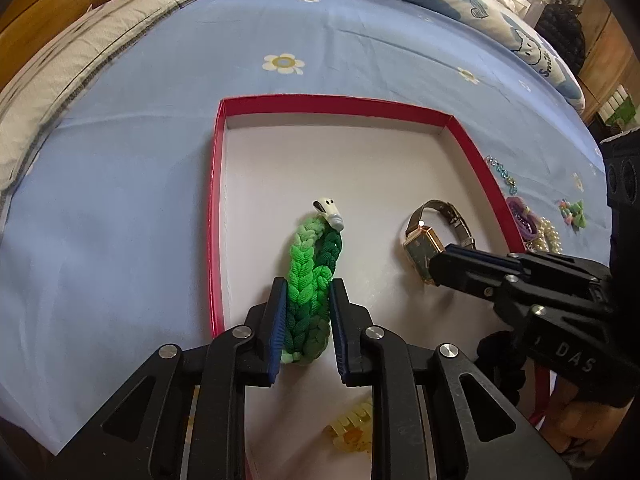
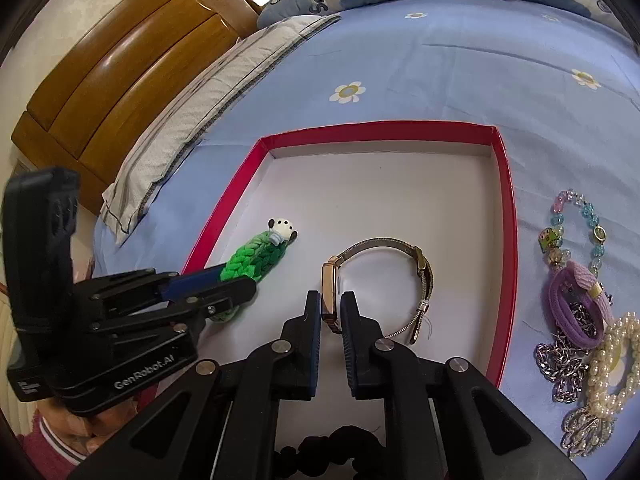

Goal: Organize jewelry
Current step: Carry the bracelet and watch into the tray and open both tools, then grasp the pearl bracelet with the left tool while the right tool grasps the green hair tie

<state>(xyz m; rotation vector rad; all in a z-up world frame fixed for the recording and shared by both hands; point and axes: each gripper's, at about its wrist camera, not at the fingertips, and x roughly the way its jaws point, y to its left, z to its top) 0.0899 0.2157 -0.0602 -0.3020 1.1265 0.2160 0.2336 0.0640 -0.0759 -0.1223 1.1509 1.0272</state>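
Tray point(image 2: 507, 216) far half bare; left gripper point(image 1: 307, 312) clamps green braid point(image 1: 310, 276), right gripper point(image 2: 331, 312) clamps watch point(image 2: 334, 292); black beads point(image 2: 320, 446) partly hidden.

The left claw point(image 1: 307, 312) grips a green braided band point(image 1: 312, 280) lying in the red-rimmed tray point(image 1: 216, 216) on the bed point(image 1: 120, 200). At three o'clock the right claw point(image 1: 436, 266) pinches a watch point(image 1: 424, 246). Beads and pearls point(image 1: 548, 234) lie beyond the tray's right rim.
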